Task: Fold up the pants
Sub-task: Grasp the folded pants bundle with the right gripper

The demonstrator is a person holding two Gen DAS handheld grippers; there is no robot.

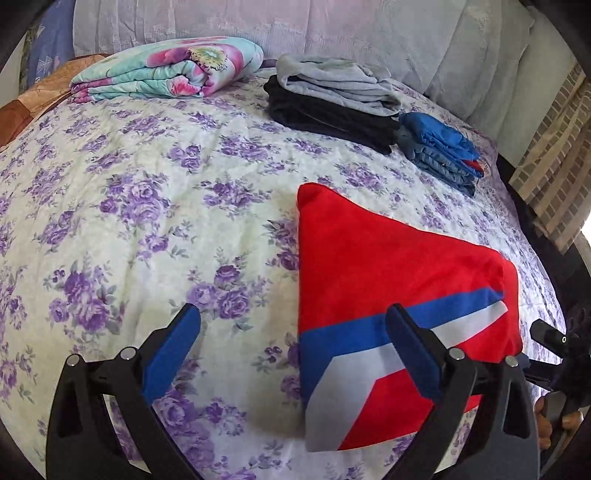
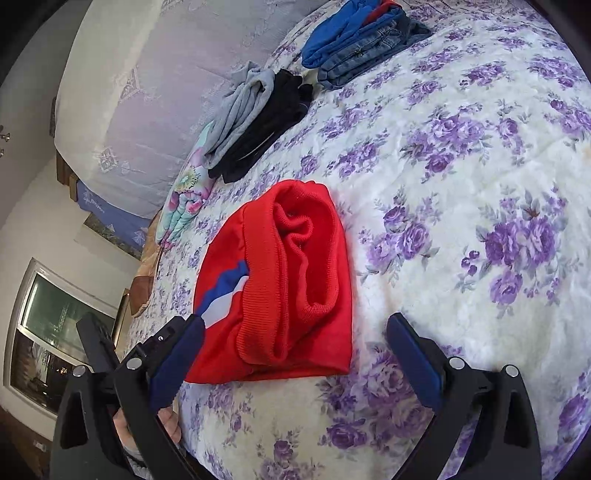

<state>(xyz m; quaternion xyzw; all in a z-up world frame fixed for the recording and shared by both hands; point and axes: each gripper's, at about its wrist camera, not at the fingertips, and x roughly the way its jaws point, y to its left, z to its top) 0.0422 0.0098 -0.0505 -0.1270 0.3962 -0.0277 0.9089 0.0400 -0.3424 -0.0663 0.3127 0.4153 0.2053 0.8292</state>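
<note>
The red pants (image 1: 388, 273) with a blue and white stripe lie folded into a compact bundle on the floral bedspread (image 1: 147, 229). My left gripper (image 1: 293, 332) is open and empty, hovering over the bundle's near left edge, its right finger above the stripe. In the right wrist view the same red pants (image 2: 288, 280) show their ribbed waistband end. My right gripper (image 2: 295, 343) is open and empty just in front of that end, touching nothing. The other gripper shows at the right edge of the left wrist view.
A stack of folded grey and black clothes (image 1: 332, 99) and a stack of blue and denim clothes (image 1: 439, 151) lie at the bed's far side. A folded floral blanket (image 1: 166, 70) lies far left. Pillows (image 1: 332, 26) line the headboard. A window (image 2: 55, 332) is at left.
</note>
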